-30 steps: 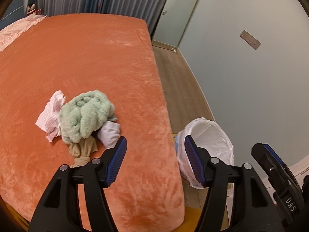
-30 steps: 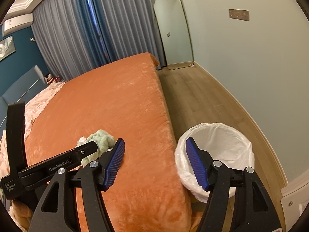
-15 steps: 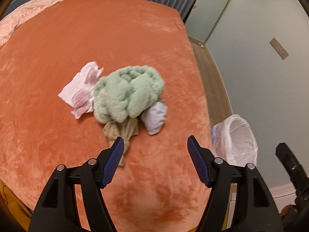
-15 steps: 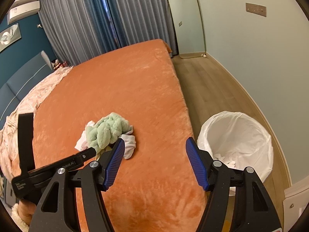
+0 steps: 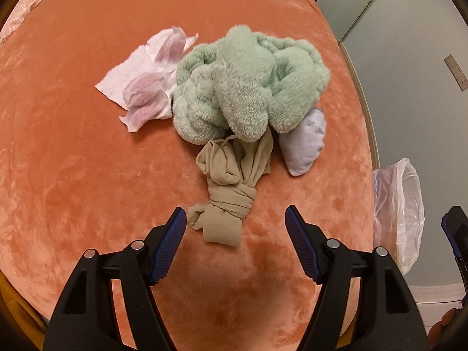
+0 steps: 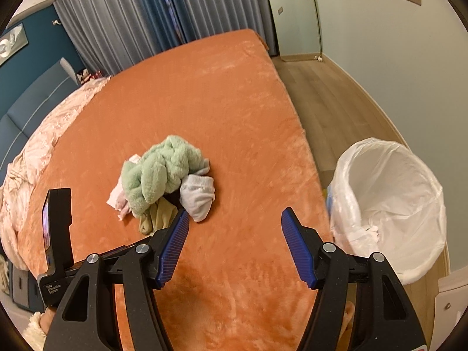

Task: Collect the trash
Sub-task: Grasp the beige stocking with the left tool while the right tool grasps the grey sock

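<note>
The trash proper looks to be the crumpled pink-white tissue point(image 5: 149, 79), lying on the orange bed cover point(image 5: 73, 175) at the far-left edge of a small heap, its near side tucked against a fluffy green towel point(image 5: 248, 87); I judge it near weightless, limp and easily torn, so it wants a pinch on the bunched middle rather than on a loose corner, which would likely rip or slip free; the towel is soft and bulky and partly overlaps it, so a grab placed too far toward the towel would take plush as well; below the towel lies a knotted beige stocking point(image 5: 228, 193), thin and slippery-looking, with its knot as the one firm spot to take hold of; just beside it sits a balled white sock point(image 5: 304, 143), springy and light; whether these cloth pieces count as trash I cannot tell; the left gripper point(image 5: 235, 225) hangs over the cover with the stocking's end between its blue pads but untouched, and its jaws have just been opening, with nothing pressed between them; the right gripper point(image 6: 234, 225) is also spread and empty, above bare cover near the heap; beyond the bed's edge the lined waste bin point(image 6: 389, 199) stands on the floor, some white scraps already inside
</note>
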Demonstrator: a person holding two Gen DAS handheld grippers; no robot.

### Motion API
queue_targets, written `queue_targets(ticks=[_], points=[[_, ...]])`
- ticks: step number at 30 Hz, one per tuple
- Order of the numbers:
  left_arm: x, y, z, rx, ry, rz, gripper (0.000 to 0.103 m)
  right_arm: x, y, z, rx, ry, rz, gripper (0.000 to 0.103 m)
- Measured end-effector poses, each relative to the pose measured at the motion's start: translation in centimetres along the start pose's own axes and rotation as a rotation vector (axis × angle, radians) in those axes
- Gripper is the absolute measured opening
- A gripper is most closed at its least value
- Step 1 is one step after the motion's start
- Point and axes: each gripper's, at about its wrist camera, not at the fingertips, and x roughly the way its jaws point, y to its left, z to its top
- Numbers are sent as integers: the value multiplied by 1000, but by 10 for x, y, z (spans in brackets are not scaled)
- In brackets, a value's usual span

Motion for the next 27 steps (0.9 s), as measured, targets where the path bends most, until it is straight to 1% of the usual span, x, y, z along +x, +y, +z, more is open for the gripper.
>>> queue_targets(ticks=[1, 3, 4, 5, 6, 7, 8, 12, 15, 19, 21, 25, 26, 27], points=[[5, 0, 1, 0, 11, -2, 64, 7, 1, 0, 0, 11, 4, 63], [13, 0, 2, 4, 24, -8, 57, 20, 3, 2, 4, 31, 16, 63], [18, 0, 3, 10, 33, -10, 55, 29, 5, 2, 7, 47, 21, 63], [21, -1, 4, 13, 39, -10, 50, 34, 7, 1, 8, 55, 24, 63], [24, -1, 5, 18, 44, -13, 41, 41, 8, 2, 9, 65, 28, 63], [28, 0, 6, 22, 55, -17, 35, 50, 11, 3, 9, 80, 30, 63], [31, 1, 7, 26, 68, -26, 31, 55, 13, 3, 7, 89, 31, 64], [25, 9, 9, 32, 70, -71, 28, 80, 25, 4, -2, 128, 41, 64], [9, 20, 15, 11, 39, -81, 27, 101, 35, 6, -20, 155, 41, 64], [-6, 39, 29, -34, 4, -84, 27, 128, 46, 9, -11, 193, 62, 63], [-10, 44, 34, -37, -11, -74, 27, 140, 50, 10, 6, 214, 79, 63], [-10, 50, 39, -52, -4, -74, 27, 163, 56, 11, 19, 251, 67, 63], [-9, 50, 40, -54, -3, -74, 27, 166, 57, 12, 23, 256, 65, 63], [-9, 50, 39, -53, -2, -72, 27, 169, 57, 13, 27, 260, 63, 57]])
